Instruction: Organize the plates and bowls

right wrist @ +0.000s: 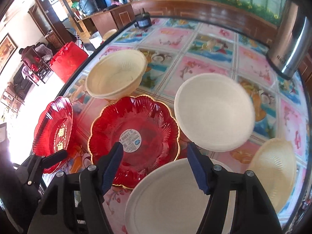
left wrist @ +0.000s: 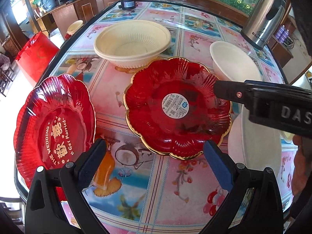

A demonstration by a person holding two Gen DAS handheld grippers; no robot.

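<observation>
My left gripper hangs open over the patterned table, just short of the near rim of a red gold-rimmed plate with a round label at its centre. To its left lies a red plate with gold wedding lettering. My right gripper is open, with its pads above the gap between the red gold-rimmed plate and a white plate; nothing is gripped. One of its fingers reaches over the red plate's right rim. Beyond stand a white bowl and a ribbed cream bowl.
A second ribbed cream bowl sits at the near right. A steel kettle stands at the far right corner and a small black device at the far edge. A red bag stands off the table's left edge.
</observation>
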